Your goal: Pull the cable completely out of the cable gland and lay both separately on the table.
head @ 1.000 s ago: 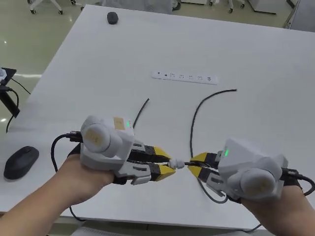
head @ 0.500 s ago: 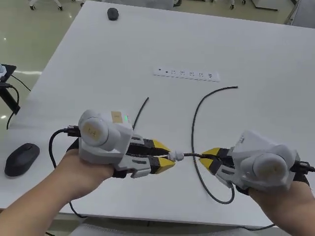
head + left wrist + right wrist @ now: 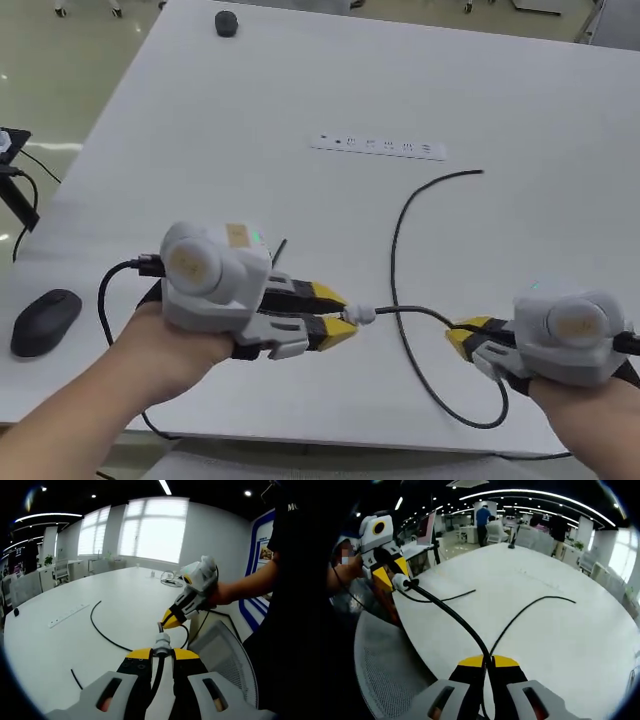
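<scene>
Left gripper (image 3: 343, 315), head view: jaws closed on the cable gland (image 3: 361, 315), a small pale fitting pinched at the yellow tips and held above the table (image 3: 250, 110) by its near edge. Right gripper (image 3: 462, 336) is well apart along that same edge, jaws clamped on the cable (image 3: 393, 235) some way from the gland. Black cable spans the gap between them in a shallow arc. Judged reason for the spread: one tool anchors the fitting while the other draws the cable through it. The slack loops toward the near edge below the right gripper, then runs up across the table, with the free end pointing at the right edge. A short dark tail (image 3: 279, 250) shows just behind the left gripper. It is likely the cable's other end, so the cable is not yet out. Power strip (image 3: 378, 147) lies toward the far edge, and a mouse (image 3: 45, 320) sits by the left edge, clear of the work.

Left gripper view: the gland (image 3: 161, 642) sits squarely between the tool's own yellow tips. The cable enters from behind, between the jaws, and leaves the front toward the right gripper (image 3: 171, 621). The tail (image 3: 75, 676) lies on the table.

Right gripper view: the tool's own jaws are pressed onto the cable (image 3: 451, 614), with no gap between the tips. One strand leads to the gland (image 3: 399, 581) at the left gripper (image 3: 395, 576). The other strand runs out across the table to the free end. Judgement: the extraction is part-way, and a regrip nearer the gland looks needed to clear the tail.
</scene>
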A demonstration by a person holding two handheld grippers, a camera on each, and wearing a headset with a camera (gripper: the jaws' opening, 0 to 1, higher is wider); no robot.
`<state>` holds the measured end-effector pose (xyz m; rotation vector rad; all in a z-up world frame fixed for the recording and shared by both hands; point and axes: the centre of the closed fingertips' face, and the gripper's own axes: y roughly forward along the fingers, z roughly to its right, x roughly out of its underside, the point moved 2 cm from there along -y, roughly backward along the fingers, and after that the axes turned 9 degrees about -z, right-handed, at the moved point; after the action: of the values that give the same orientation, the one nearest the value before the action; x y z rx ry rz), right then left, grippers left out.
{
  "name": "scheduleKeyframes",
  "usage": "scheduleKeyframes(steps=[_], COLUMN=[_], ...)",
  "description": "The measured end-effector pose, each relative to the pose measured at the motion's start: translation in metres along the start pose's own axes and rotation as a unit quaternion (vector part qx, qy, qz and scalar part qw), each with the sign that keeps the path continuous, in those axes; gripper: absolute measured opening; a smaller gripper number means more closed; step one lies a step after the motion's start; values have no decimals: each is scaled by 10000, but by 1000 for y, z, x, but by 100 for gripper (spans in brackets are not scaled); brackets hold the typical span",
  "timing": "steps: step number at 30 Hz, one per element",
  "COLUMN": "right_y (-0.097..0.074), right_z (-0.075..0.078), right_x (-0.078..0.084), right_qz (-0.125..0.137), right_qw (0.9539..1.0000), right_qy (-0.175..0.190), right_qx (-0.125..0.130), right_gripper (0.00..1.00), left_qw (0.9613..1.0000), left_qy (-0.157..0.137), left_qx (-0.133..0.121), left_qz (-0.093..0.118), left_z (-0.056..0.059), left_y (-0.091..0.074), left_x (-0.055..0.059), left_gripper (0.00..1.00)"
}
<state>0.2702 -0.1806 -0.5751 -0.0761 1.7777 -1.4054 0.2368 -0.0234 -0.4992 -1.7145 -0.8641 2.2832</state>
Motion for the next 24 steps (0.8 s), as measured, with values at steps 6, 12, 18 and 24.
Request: scheduleKeyframes(steps=[6,12,18,24], right_y=[7,2,-4,-22], right_z=[6,5,7,-6], right_x=[14,12,7,-14], right_qz=[-119,-54,105,310], right_qw=[9989,9987,9995,9990], right_qy=[446,510,311,283], right_qx=[-15,14,37,-136], right_gripper=[0,1,4,20], left_qw=[10000,10000,9999,9999], left_qy=[-25,-33,-88,-85], left_qx=[27,35,-19,11], left_qz=[-40,-40,-59,-124], left_z=[1,0,-6,-7], left_y=[1,2,0,-3], left_x=[5,5,8,11], left_gripper=[15,15,15,15])
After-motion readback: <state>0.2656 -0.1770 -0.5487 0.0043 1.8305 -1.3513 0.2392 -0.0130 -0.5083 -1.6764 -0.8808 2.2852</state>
